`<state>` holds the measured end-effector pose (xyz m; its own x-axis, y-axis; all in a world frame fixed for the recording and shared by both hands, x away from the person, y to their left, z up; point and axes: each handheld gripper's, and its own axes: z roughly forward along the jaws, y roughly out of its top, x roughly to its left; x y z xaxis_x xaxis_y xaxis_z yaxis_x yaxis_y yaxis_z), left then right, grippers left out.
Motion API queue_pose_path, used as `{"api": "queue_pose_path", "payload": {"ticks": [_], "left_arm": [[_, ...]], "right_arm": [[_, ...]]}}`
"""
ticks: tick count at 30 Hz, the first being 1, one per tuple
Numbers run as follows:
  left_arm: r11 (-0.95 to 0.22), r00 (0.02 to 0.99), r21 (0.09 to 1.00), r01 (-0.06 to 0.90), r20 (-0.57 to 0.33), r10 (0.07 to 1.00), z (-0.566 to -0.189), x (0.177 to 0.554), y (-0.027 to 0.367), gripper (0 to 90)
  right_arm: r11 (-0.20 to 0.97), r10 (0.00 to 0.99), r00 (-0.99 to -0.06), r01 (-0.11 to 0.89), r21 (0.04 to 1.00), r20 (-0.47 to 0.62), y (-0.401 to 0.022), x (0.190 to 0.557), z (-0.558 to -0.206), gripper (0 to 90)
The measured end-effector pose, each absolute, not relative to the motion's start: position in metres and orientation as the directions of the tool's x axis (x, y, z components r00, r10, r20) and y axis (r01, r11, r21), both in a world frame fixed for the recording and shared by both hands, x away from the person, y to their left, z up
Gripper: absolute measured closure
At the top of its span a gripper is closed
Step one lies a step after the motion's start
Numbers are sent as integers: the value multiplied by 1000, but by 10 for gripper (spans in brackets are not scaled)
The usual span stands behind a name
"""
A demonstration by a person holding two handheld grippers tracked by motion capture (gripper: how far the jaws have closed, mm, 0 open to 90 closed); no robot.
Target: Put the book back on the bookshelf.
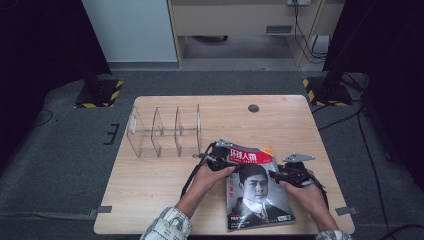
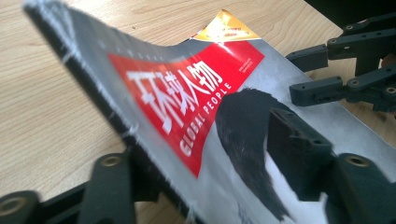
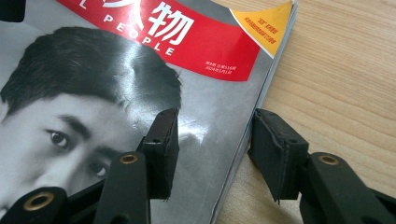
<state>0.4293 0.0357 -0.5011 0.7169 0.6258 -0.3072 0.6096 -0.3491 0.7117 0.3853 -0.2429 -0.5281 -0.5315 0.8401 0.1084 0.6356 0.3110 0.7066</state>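
The magazine [image 1: 256, 192] lies on the wooden counter [image 1: 150, 185], toward the person's edge, with a clear acrylic organizer [image 1: 165, 131] beyond its top left corner. The left tool [image 1: 216, 161] straddles the magazine's left edge near the red title band, one jaw under the lifted, curling edge and one above the cover; the jaws stand apart, and whether the pads press on the pages cannot be told. The right tool [image 1: 280, 175] sits at the magazine's right edge, one jaw over the cover, the other on the counter just beside the page edges, not clamped.
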Motion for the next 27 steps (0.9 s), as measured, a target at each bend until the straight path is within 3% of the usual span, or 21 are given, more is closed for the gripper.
{"api": "queue_pose_path", "payload": {"ticks": [4, 16, 27], "left_arm": [[-345, 713, 711, 612, -308, 631, -500, 433, 34, 359], [-326, 706, 721, 612, -312, 635, -493, 439, 35, 621], [-333, 707, 710, 620, -322, 629, -493, 446, 31, 647]], "right_arm": [[317, 837, -537, 633, 706, 106, -243, 385, -528, 521], [308, 840, -532, 633, 711, 110, -241, 383, -529, 522], [304, 838, -535, 624, 720, 109, -242, 381, -530, 520]]}}
